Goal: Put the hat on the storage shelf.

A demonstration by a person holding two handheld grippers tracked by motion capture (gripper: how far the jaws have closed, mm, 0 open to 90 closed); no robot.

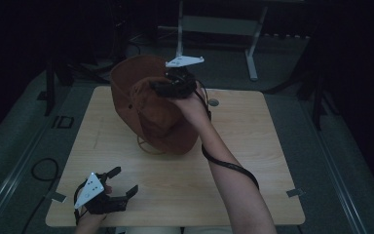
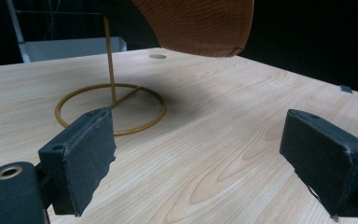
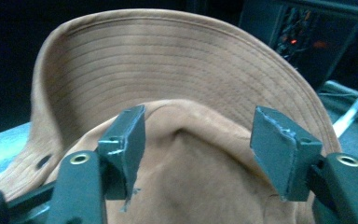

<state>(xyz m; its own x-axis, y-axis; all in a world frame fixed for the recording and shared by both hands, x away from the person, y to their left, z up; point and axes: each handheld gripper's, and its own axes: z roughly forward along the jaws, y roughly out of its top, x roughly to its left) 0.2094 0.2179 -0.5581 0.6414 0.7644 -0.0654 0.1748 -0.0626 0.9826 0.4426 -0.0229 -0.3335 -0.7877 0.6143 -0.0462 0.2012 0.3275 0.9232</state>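
Your left gripper (image 1: 118, 183) sits at the lower left of the high view, low over the near edge of the wooden table (image 1: 253, 146), with its jaws spread wide and nothing between them. In the left gripper view those jaws frame bare tabletop, and just beyond them, left of centre, lies a thin yellow ring (image 2: 111, 110) flat on the wood with a straight rod rising from it.

Toward the centre of the high view, a brown wide-brimmed hat (image 1: 151, 107) is tilted above the far half of the table, over the ring stand. Your right gripper (image 1: 168, 84) is at the hat's crown, in the upper middle of the frame. In the right gripper view its jaws stand apart on either side of a raised fold of the crown (image 3: 186, 154); whether they pinch the cloth you cannot tell.

No brand, label or writing can be read anywhere.
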